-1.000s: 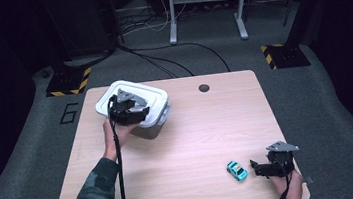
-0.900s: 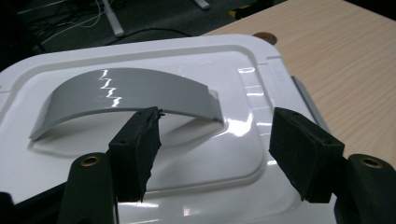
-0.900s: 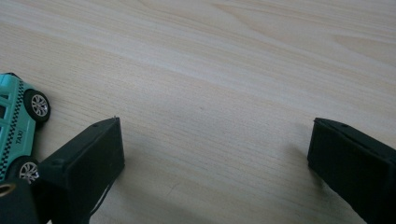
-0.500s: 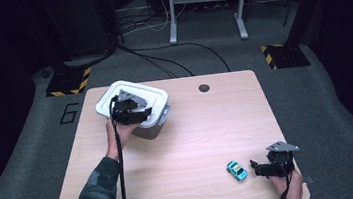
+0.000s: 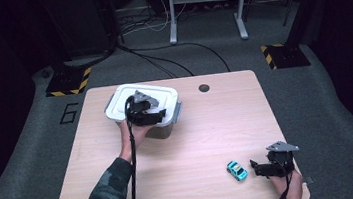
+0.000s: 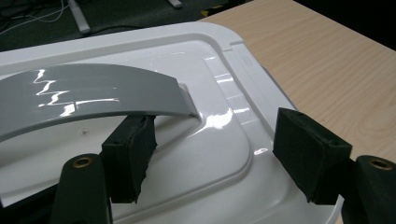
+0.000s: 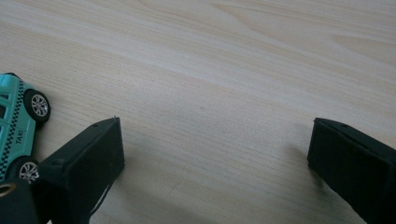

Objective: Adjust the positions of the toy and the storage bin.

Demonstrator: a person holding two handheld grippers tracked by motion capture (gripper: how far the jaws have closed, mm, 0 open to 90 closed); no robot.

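Meanwhile left hand-held gripper (image 6: 212,154) just opening over white box lid (image 6: 224,93), right hand-held gripper (image 7: 212,158) wide beside toy taxi (image 7: 18,126)

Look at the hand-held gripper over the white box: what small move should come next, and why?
Probably shift the left hand-held gripper sideways until the grey handle sits between its pads, then close. Its jaws have just been opening and stand apart over the white lid, gripping nothing; the handle's end is above one pad, not between them. The lid is still on the box.
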